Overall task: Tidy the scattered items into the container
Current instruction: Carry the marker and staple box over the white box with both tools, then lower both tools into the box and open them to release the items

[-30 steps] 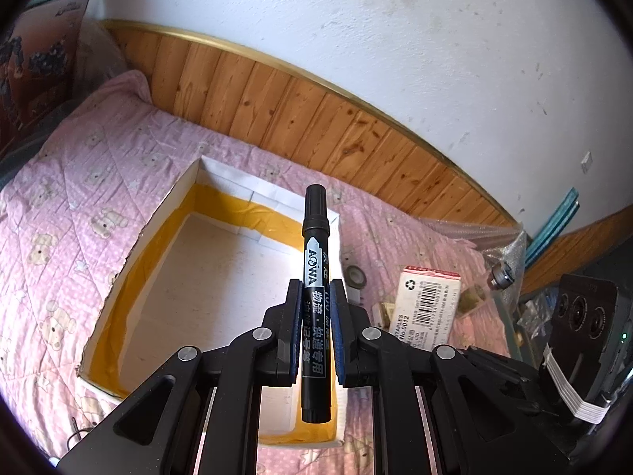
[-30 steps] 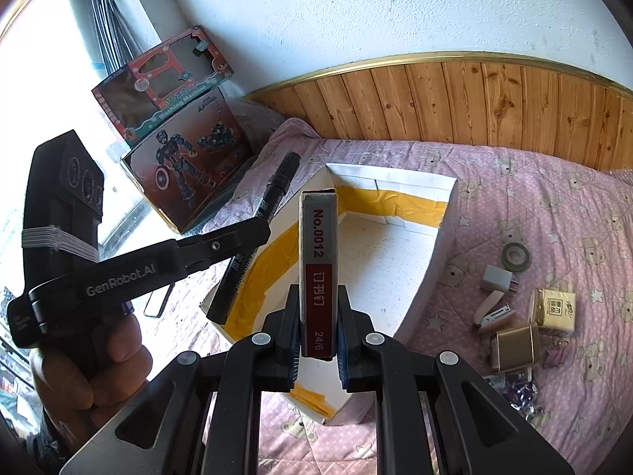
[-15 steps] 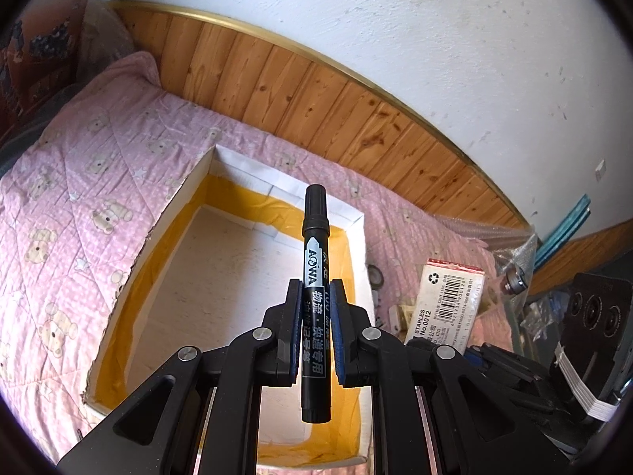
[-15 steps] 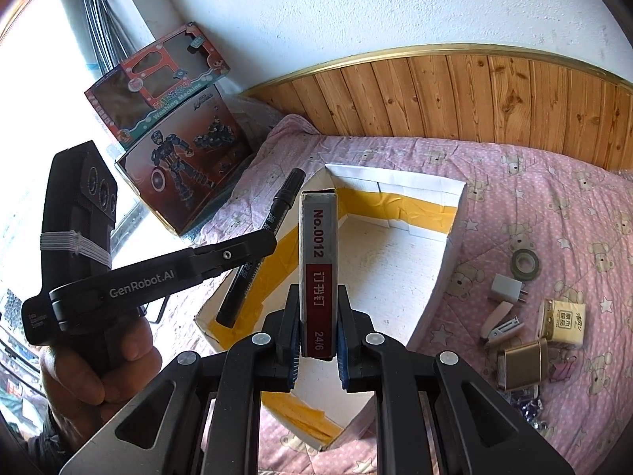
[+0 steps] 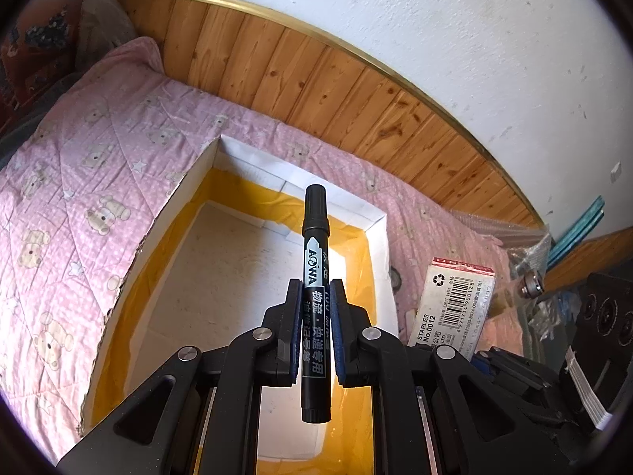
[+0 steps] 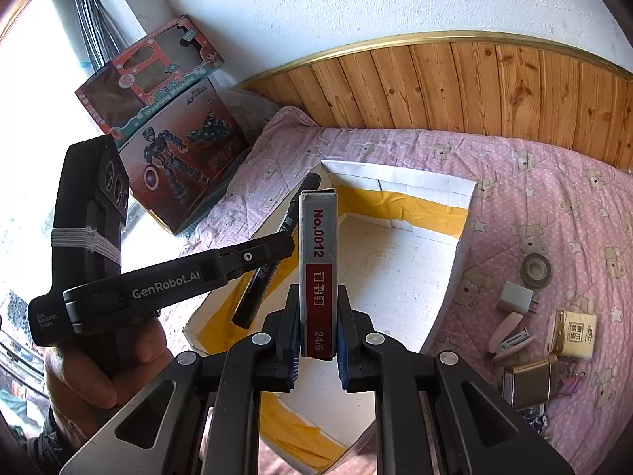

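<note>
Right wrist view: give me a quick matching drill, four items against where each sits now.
Items:
1. marker
2. staple box
3. tape roll
4. toy boxes

Places:
A. flat on the pink quilt, right of the container
B. clamped in the right tongs
C. leaning by the wall, left of the bed
D. clamped in the left tongs, over the container

Pairs: 1-D, 2-B, 3-A, 4-C

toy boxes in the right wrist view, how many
2: the washing machine toy box leaning on the wall, and the robot figure box just below it. More may be hidden.
</note>
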The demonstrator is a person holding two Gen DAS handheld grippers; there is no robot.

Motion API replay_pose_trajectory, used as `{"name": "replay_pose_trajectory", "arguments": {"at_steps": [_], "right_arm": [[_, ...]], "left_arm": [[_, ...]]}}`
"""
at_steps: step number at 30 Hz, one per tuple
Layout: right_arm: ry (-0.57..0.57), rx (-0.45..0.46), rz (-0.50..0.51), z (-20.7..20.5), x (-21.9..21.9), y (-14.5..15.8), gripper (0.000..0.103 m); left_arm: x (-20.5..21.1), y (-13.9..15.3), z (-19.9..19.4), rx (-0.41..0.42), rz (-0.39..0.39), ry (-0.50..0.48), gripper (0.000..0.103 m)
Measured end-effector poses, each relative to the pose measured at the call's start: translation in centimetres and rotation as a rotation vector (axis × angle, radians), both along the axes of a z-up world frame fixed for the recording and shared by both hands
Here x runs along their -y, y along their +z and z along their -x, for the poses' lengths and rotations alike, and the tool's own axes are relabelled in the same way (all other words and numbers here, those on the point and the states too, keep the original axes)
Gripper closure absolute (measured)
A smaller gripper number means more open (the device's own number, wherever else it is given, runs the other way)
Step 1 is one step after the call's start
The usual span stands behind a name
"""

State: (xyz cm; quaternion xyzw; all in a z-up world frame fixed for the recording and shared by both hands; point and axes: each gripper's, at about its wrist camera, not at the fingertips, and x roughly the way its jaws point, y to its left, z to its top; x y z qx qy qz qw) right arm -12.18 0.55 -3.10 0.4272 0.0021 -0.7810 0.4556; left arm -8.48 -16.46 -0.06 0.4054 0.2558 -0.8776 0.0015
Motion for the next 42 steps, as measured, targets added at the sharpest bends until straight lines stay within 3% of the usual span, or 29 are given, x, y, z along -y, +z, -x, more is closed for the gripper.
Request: {"name": "replay_pose_trajectory", "arguments": {"at_steps": [42], "right_arm": [[0.059,0.015,-0.189,4.9,6.1,-4.7,0.087]], "left_arm": [[2.4,-6.5,5.8,0.175,0.021,0.068,0.089]]}}
